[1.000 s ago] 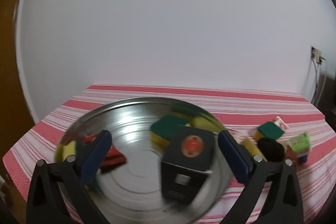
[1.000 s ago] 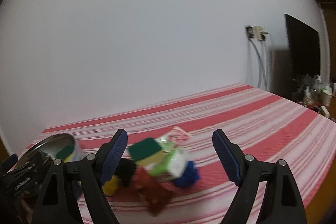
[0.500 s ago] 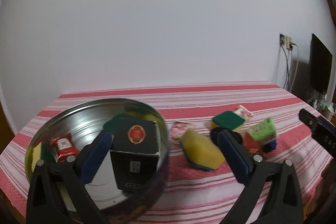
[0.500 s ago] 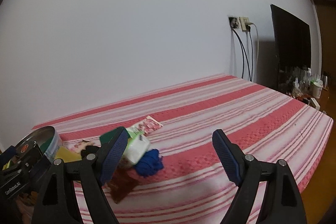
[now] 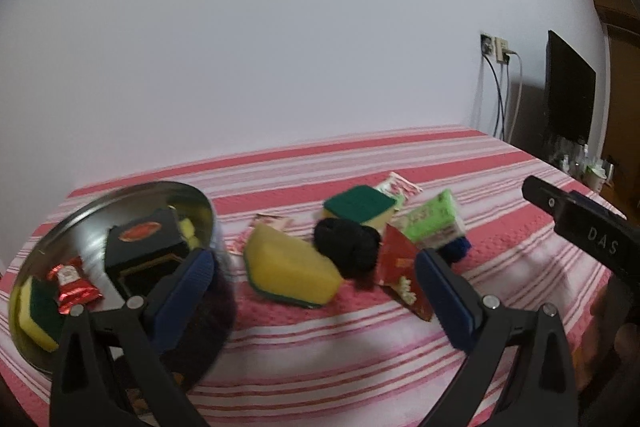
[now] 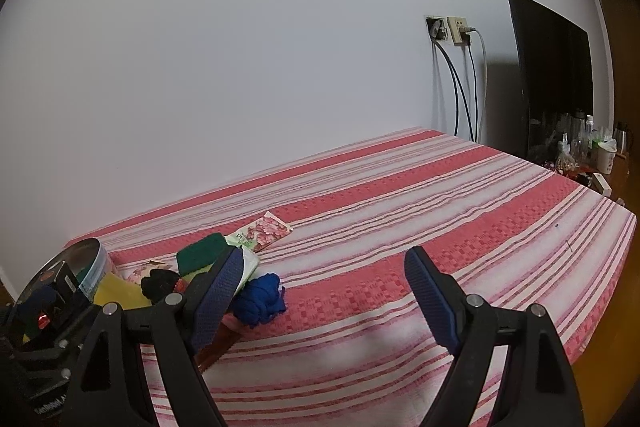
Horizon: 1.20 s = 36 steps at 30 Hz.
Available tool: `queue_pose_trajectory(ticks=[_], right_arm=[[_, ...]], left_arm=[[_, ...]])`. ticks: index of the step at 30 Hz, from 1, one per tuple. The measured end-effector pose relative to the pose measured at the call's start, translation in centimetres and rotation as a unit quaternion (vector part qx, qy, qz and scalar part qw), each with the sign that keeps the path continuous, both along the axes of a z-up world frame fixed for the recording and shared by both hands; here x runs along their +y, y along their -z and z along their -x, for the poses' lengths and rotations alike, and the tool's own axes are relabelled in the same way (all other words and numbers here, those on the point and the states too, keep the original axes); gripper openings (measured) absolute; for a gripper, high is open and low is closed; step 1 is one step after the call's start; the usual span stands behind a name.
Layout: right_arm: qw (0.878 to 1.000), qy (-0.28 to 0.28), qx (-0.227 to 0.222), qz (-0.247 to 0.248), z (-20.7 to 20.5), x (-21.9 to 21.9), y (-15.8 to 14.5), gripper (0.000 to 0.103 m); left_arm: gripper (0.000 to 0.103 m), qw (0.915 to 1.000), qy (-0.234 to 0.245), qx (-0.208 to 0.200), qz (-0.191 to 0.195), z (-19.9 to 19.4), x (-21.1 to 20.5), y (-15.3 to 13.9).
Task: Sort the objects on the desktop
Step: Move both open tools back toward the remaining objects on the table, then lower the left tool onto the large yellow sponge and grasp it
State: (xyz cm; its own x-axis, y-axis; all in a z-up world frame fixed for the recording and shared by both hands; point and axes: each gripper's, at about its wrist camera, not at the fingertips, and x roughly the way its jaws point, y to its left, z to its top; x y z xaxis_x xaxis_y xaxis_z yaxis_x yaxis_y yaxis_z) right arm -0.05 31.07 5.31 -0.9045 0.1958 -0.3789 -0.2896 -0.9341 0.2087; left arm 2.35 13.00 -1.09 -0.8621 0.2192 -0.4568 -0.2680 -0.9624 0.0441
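A round metal tin [image 5: 200, 205] at the left holds a black box [image 5: 144, 247], a red wrapper [image 5: 72, 283] and a sponge [image 5: 34, 315]. Right of it lie a yellow sponge [image 5: 288, 271], a black cloth ball [image 5: 346, 251], a green-topped sponge [image 5: 360, 205], a green packet [image 5: 434, 223] and a red packet [image 5: 400, 267]. My left gripper [image 5: 314, 291] is open and empty in front of the pile. My right gripper [image 6: 328, 291] is open and empty, to the right of the pile, near a blue cloth ball [image 6: 260, 299].
The red and white striped tablecloth [image 6: 440, 211] stretches to the right. A flowered packet [image 6: 264, 231] lies behind the pile. A white wall with sockets and cables [image 6: 452, 31], a dark screen [image 6: 552, 75] and a shelf of bottles stand at the far right.
Both grippers have swung to the right. The tin has shifted to the left of the left wrist view and the pile has come to its middle. Both stay open.
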Motion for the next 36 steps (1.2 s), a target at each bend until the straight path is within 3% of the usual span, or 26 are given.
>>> queue_pose_trajectory(ticks=[7,11,22,31,34,36], right_arm=[[1.000,-0.009,-0.001,0.005,0.2,-0.1,0.2,0.085],[1.000,-0.012,0.001,0.012,0.2,0.0,0.3,0.085],[1.000,-0.009,0.003,0.021,-0.2,1.3,0.3,0.085],[0.999,-0.005,0.001,0.037,-0.2,2.4,0.7,0.085],[0.999,0.000,0.001,0.041,-0.3,2.9,0.9,0.085],[0.999,0.001,0.000,0.048,-0.2,3.1,1.0,0.085]], left_arm=[[0.097,0.9950,0.016,-0.078,-0.060,1.3,0.3,1.6],[0.097,0.9967,0.004,-0.073,-0.035,1.7,1.3,2.0],[0.095,0.9904,-0.038,-0.102,-0.085,4.9,-0.7,2.3],[0.095,0.9905,-0.072,-0.089,-0.076,6.5,-2.2,1.4],[0.095,0.9852,-0.091,-0.124,-0.074,7.8,-2.2,2.3],[0.093,0.9803,-0.096,-0.139,-0.103,8.3,-2.6,2.7]])
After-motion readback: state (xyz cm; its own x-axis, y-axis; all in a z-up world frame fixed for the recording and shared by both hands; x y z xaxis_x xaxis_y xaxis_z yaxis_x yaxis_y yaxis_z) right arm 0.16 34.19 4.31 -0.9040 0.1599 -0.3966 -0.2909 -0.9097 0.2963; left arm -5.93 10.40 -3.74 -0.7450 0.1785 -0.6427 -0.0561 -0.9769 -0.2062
